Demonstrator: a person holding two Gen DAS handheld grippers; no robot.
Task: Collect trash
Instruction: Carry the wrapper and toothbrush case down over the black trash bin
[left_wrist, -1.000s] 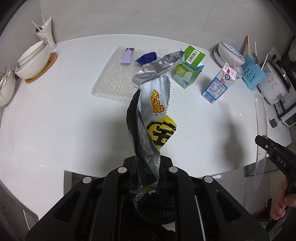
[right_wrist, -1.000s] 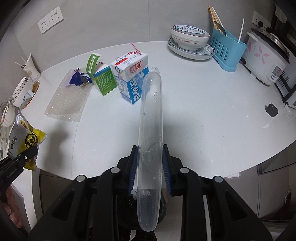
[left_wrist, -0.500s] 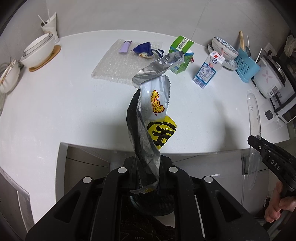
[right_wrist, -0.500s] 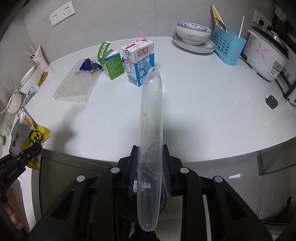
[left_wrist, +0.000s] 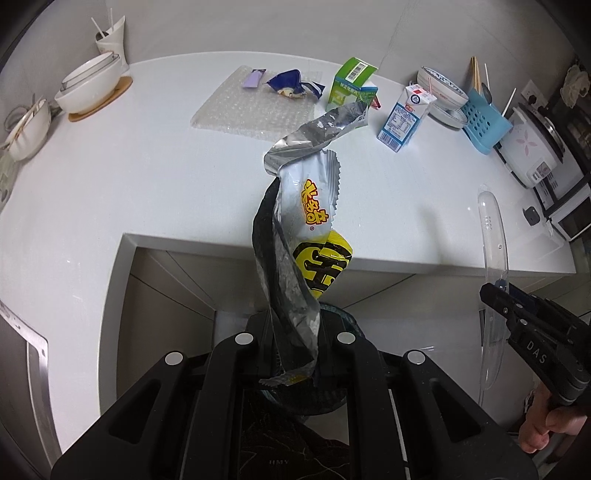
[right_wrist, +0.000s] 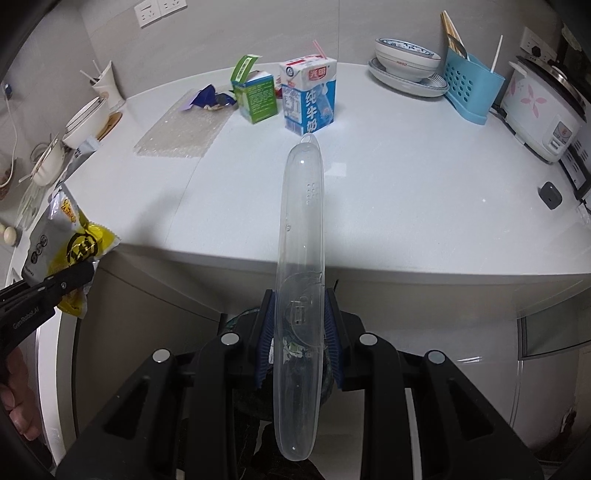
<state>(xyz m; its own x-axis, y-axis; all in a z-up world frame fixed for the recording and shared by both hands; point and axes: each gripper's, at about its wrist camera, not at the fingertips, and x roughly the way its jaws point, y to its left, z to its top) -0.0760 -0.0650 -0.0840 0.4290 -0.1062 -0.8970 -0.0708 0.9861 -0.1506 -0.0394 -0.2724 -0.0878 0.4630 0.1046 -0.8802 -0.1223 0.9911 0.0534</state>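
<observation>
Starting on the left, the left gripper (left_wrist: 293, 350) is clamped on the lower end of an empty snack wrapper (left_wrist: 310, 206), which sticks up out past the counter (left_wrist: 147, 177) edge. It looks feather-light, crinkly and slick, so pinching the bunched foil is probably the safest hold. Over on the right, the right gripper (right_wrist: 300, 325) squeezes a clear plastic case (right_wrist: 303, 229) near its hinge end; stiff, smooth, likely to slip or crack if crushed. Still on the counter: bubble wrap (left_wrist: 251, 107), blue wrapper (left_wrist: 291, 85), green carton (left_wrist: 352, 86), milk carton (left_wrist: 404, 118).
</observation>
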